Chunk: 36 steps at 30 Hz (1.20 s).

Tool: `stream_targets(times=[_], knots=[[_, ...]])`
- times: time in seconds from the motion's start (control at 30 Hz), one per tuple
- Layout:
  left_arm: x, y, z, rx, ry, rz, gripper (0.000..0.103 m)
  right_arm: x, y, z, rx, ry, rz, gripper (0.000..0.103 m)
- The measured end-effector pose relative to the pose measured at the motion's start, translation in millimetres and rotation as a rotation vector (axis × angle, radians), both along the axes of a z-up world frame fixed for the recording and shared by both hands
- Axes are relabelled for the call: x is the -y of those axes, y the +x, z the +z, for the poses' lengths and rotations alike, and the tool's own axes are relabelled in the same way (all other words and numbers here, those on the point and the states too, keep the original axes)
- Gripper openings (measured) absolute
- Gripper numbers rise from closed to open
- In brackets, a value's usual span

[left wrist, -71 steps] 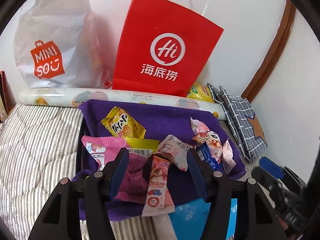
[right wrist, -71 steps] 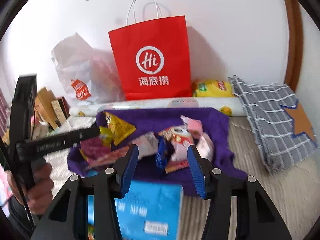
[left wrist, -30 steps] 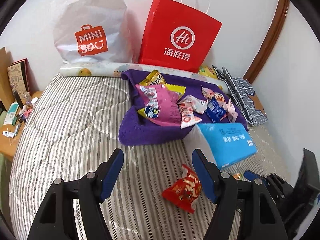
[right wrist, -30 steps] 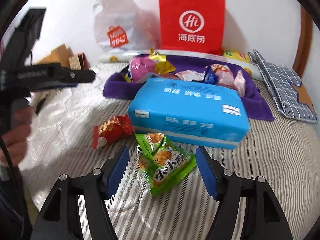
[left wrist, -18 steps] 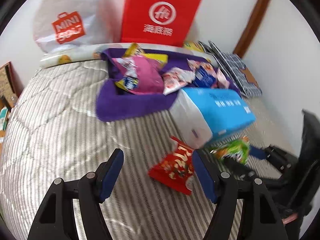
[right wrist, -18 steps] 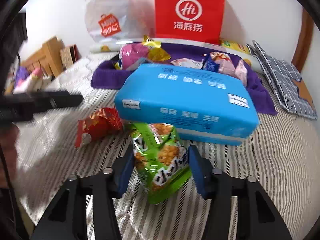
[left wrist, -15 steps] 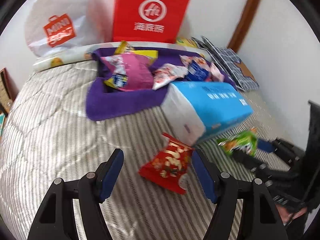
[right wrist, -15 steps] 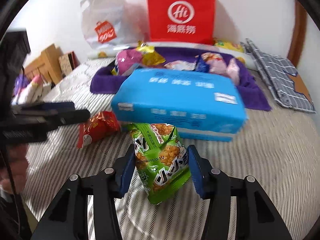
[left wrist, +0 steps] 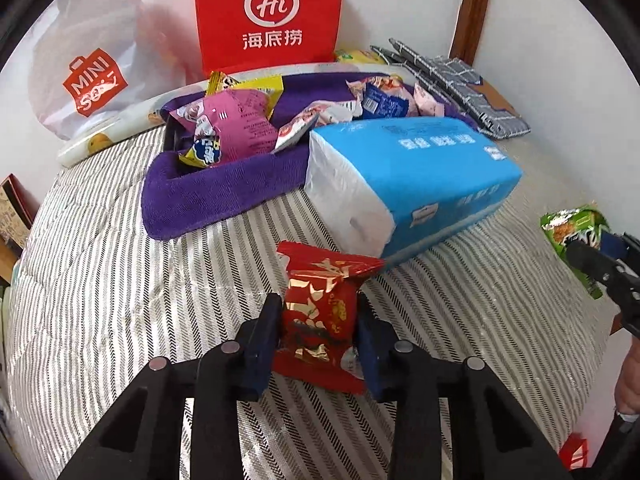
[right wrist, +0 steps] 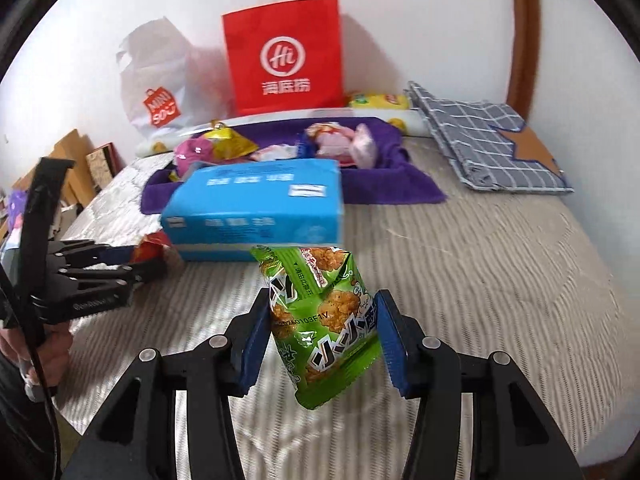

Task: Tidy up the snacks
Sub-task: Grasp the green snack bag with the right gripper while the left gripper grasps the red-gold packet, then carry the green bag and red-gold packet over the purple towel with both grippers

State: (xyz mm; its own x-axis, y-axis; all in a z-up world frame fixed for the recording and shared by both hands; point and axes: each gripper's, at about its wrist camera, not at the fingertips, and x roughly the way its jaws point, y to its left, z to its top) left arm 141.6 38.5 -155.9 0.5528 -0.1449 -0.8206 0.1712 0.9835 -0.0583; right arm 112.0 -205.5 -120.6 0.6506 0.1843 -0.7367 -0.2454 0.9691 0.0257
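Note:
My left gripper (left wrist: 318, 320) is shut on a red and gold snack packet (left wrist: 320, 312) just above the striped bed; the packet also shows in the right wrist view (right wrist: 150, 250). My right gripper (right wrist: 322, 328) is shut on a green snack bag (right wrist: 324, 320) and holds it lifted off the bed; the bag also shows in the left wrist view (left wrist: 572, 230). Several more snack packets (left wrist: 232, 128) lie on a purple towel (left wrist: 208, 196) at the back.
A blue tissue pack (left wrist: 420, 176) lies in front of the towel, between the two grippers. A red paper bag (left wrist: 272, 12) and a white plastic bag (left wrist: 92, 76) stand against the wall. A folded grey checked cloth (right wrist: 488, 144) lies at the right.
Both grippers pulled back from the towel to the near bed. The left closed on the red packet; the right closed on the green bag and lifted it.

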Motion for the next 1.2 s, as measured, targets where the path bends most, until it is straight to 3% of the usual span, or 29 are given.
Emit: stream_targets(times=[0.43,0.73,1.2], knots=[[-16,-17,23,0.021,-0.114,0.043,0.033,10,-10,12,0.041,0.039,0.014,0.051],[-7,-31,45,0.07,-0.139,0.047,0.033,16,-23,26,0.076,0.082,-0.01,0.051],[11,-28,95,0.16,-0.238,0.029,0.033,23,-10,76,0.138,0.119,-0.044,0.051]])
